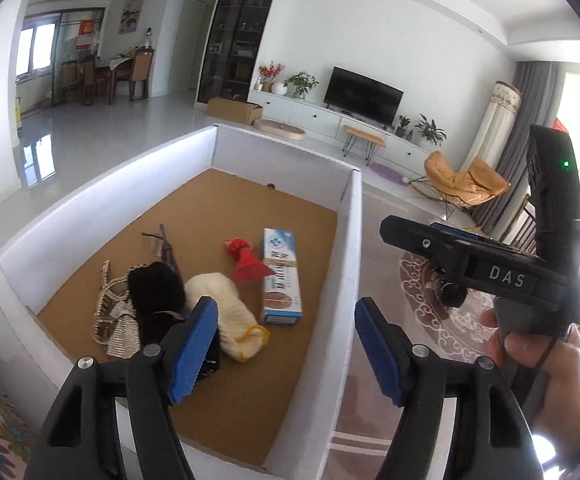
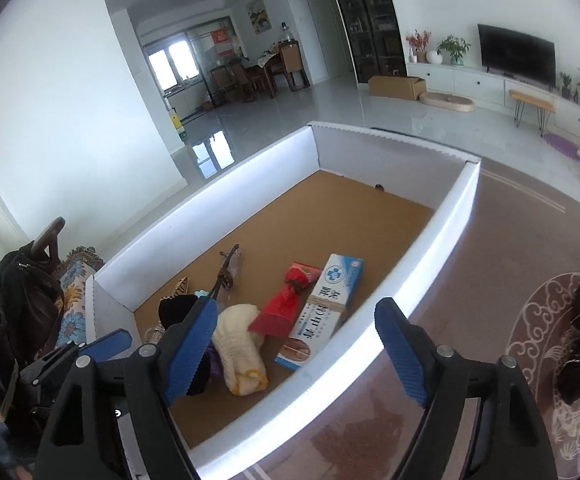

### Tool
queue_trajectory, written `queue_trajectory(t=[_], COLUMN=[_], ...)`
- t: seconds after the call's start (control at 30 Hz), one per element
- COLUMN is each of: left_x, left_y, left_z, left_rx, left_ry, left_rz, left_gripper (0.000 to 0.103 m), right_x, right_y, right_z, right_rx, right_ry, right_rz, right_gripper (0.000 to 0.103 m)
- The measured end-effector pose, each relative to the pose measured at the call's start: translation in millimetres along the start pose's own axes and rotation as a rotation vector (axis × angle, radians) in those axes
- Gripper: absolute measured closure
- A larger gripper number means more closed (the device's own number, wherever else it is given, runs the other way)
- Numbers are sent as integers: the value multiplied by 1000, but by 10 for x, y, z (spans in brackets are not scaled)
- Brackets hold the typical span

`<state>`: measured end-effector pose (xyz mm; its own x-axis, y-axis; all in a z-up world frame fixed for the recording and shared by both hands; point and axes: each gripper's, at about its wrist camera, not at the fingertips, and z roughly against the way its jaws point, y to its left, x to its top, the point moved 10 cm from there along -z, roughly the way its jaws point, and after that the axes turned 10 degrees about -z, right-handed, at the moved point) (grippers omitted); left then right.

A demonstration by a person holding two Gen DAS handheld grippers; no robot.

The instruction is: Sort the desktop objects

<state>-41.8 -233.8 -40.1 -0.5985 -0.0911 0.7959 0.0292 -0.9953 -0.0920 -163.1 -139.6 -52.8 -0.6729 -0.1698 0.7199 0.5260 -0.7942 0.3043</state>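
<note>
Hovering our left gripper (image 1: 285, 344) and right gripper (image 2: 296, 354) over the white box (image 2: 442, 224) | both jaws wide open, empty | toothpaste carton (image 1: 281, 276) beside red bottle (image 1: 245, 262)

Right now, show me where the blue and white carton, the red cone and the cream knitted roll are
blue and white carton (image 1: 281, 276), left wrist view, middle of its printed top face.
red cone (image 1: 248, 269), left wrist view, its flared lower body.
cream knitted roll (image 2: 237, 338), right wrist view, middle of the knit.
</note>
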Motion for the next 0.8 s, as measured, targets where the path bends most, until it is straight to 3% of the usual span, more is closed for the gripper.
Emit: queue_trajectory(t=[0.07,0.1,0.13,0.2,0.33,0.4,0.5,0.8], left_x=[-9,-12,-53,-202,-586,-726,-737,-643], left_y=[-441,-666,-870,-1256,-1794,-1921,-1975,-1847], left_z=[108,137,160,126,-255,-431,-660,-1225], left_rx=[-67,-103,-138,-214,-305,-295,-226,-65], left_ry=[-24,-34,-44,-34,90,142,155,176], left_rz=[-71,-104,-132,-182,-231,-243,-274,-293], left_gripper=[21,7,0,0,0,0,0,0], right_x=[-126,-235,-361,-628,-1154,-1343,-1552,-1791], right_y=[-417,-673,-943,-1546,-2534,-2884,-3112,-3124], right_z=[307,429,520,682,993,1160,1317,1313], right_rx=[-75,-118,-164,-273,-494,-541,-566,-588], right_ry=[-72,-86,-80,-37,50,68,74,75], right_rz=[-10,-28,-54,-106,-154,-210,-277,-380], right_gripper=[0,0,0,0,0,0,0,0])
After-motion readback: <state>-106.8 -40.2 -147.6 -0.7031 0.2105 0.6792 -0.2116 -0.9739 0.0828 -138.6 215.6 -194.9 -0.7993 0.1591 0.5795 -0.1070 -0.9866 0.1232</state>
